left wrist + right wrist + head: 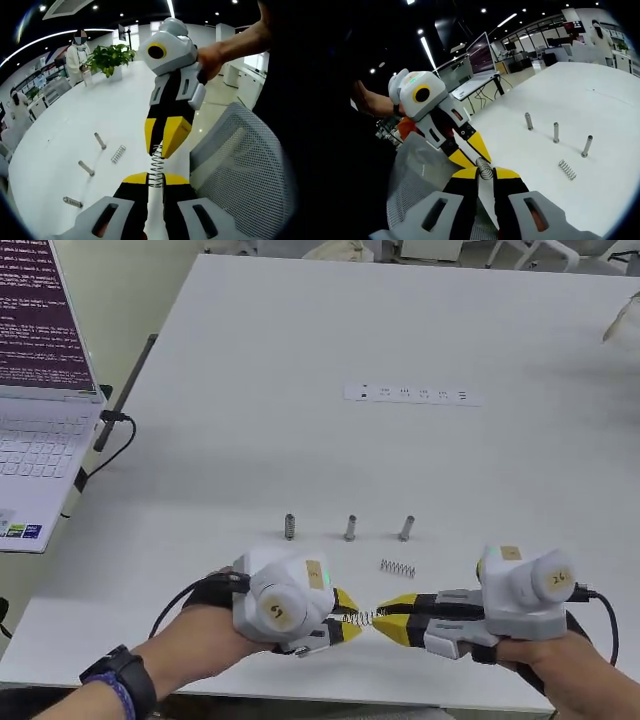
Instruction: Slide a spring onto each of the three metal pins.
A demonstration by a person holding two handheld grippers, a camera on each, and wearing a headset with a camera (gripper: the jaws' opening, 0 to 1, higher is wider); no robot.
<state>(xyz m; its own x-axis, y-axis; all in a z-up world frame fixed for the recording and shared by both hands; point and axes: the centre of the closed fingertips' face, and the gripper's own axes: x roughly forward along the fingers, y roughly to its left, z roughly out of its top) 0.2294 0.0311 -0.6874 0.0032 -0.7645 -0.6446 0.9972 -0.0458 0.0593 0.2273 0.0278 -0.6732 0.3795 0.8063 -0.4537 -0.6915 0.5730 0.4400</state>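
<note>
Both clamped on one spring (365, 617), left claw (156, 178) and right claw (485, 174); an uneven release could ping it away.

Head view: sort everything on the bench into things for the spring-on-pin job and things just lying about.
Job: left pin, middle pin, right pin, loose spring, held spring, left gripper, right gripper.
Lying about: laptop, power strip.
</note>
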